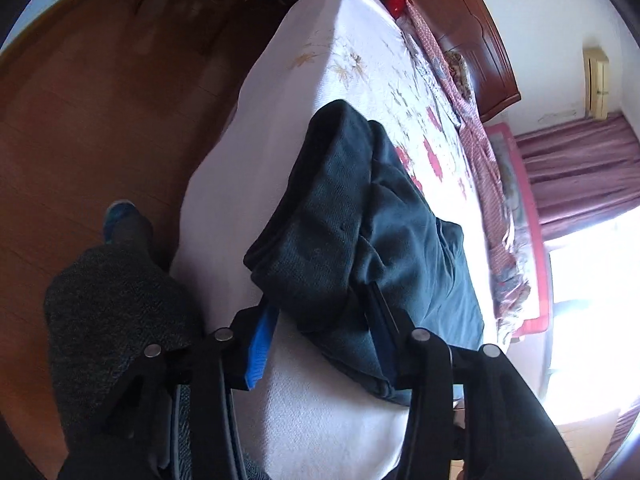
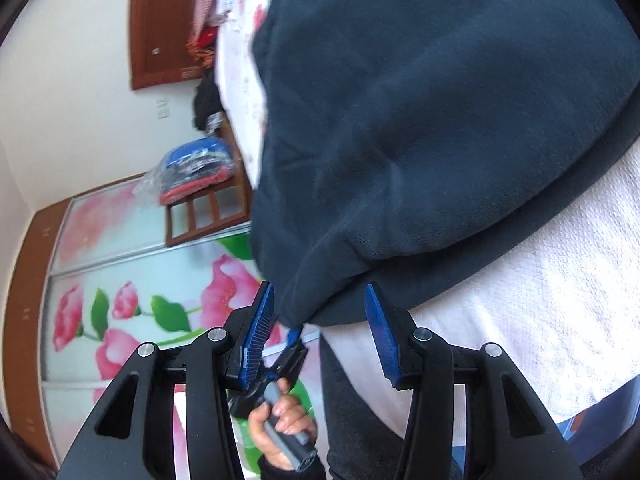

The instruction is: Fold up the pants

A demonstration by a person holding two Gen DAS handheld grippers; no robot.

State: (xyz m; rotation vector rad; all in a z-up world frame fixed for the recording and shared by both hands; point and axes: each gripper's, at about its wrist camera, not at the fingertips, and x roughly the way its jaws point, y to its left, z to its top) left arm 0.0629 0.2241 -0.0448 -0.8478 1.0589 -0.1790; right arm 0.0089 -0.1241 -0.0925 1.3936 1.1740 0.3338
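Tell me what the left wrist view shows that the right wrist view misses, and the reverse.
Only the left wrist view shows the wooden floor, the person's shoe, the headboard, the curtain and the left gripper with the dark pants lying between its open fingers. Only the right wrist view shows the flowered wardrobe doors, a bag of clothes, the person's hand and the open right gripper. Both show the pants lying on the white bed.
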